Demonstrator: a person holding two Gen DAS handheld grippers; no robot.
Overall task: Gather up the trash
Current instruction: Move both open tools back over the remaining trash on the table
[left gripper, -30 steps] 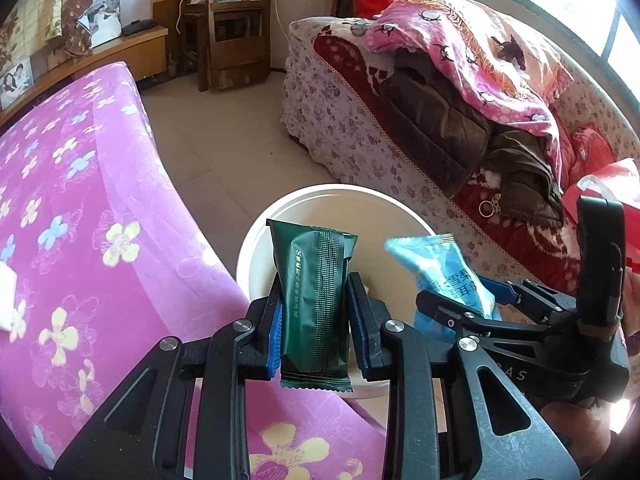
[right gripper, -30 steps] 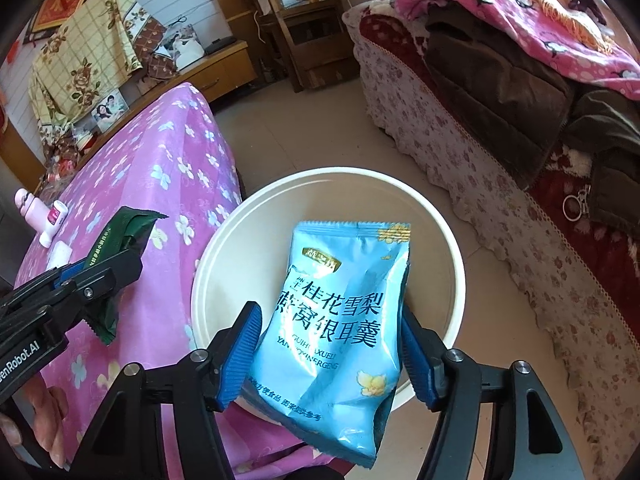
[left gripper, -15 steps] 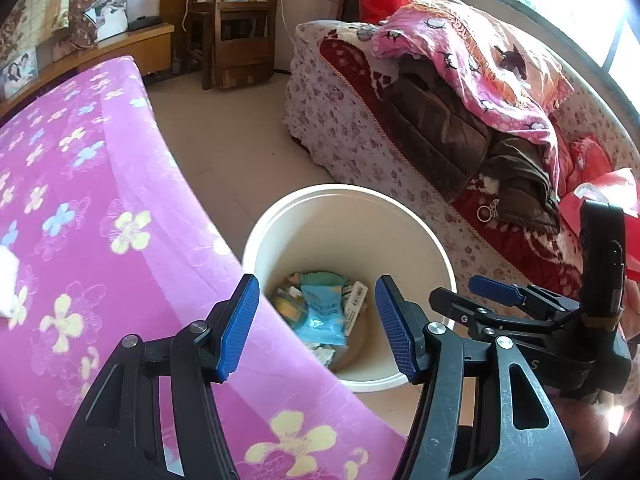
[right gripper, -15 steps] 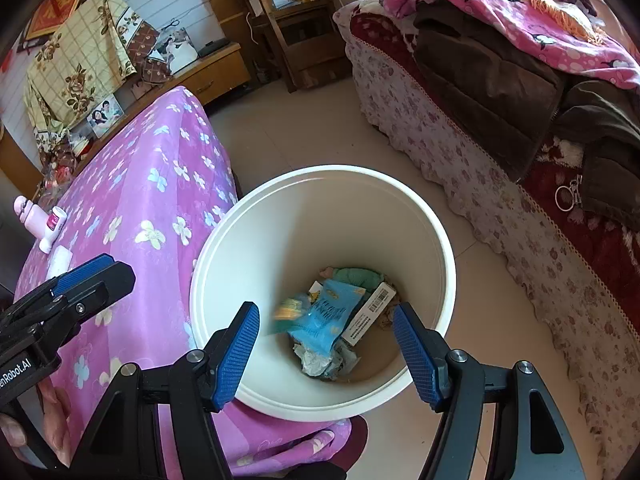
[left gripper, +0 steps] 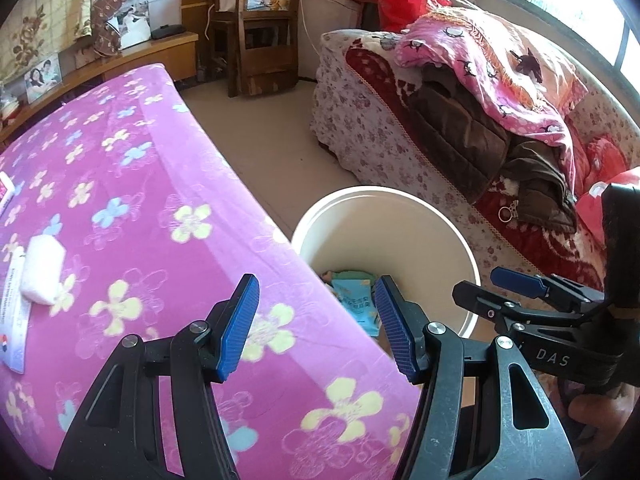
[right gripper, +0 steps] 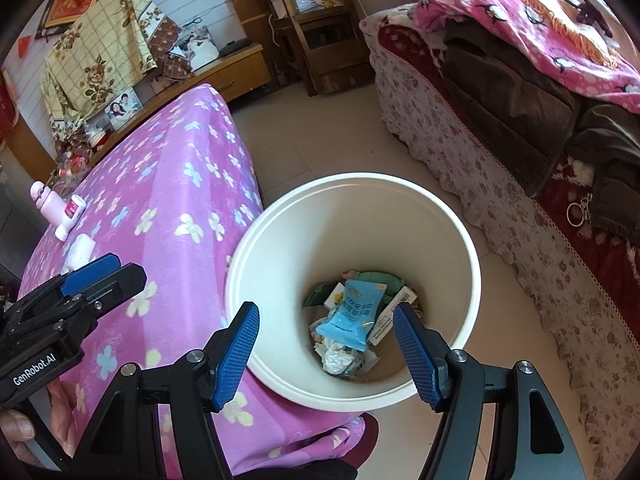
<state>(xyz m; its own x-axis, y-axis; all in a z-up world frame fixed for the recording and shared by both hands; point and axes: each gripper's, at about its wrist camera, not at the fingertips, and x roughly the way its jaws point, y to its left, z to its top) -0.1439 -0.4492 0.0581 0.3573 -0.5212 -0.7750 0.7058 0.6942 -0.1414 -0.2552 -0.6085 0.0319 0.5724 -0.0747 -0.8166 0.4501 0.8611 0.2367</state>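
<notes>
A white trash bucket (right gripper: 460,240) stands on the floor beside the pink flowered table (right gripper: 168,184). Inside lie a light blue snack packet (right gripper: 352,314), crumpled paper and other wrappers. My right gripper (right gripper: 326,346) is open and empty above the bucket's near rim. My left gripper (left gripper: 316,326) is open and empty over the table's edge, with the bucket (left gripper: 400,216) just beyond it and the blue packet (left gripper: 354,304) partly visible inside. A white crumpled tissue (left gripper: 42,274) lies on the table (left gripper: 132,184) at the left.
A pink and white bottle (right gripper: 60,210) lies at the table's far left. A sofa (right gripper: 500,160) piled with blankets and clothes runs along the right. A wooden chair (left gripper: 260,28) and a low cabinet (right gripper: 224,72) stand at the back.
Both grippers opened and dropped the green and blue packets into the bucket. The left gripper has since swung left over the table edge.
</notes>
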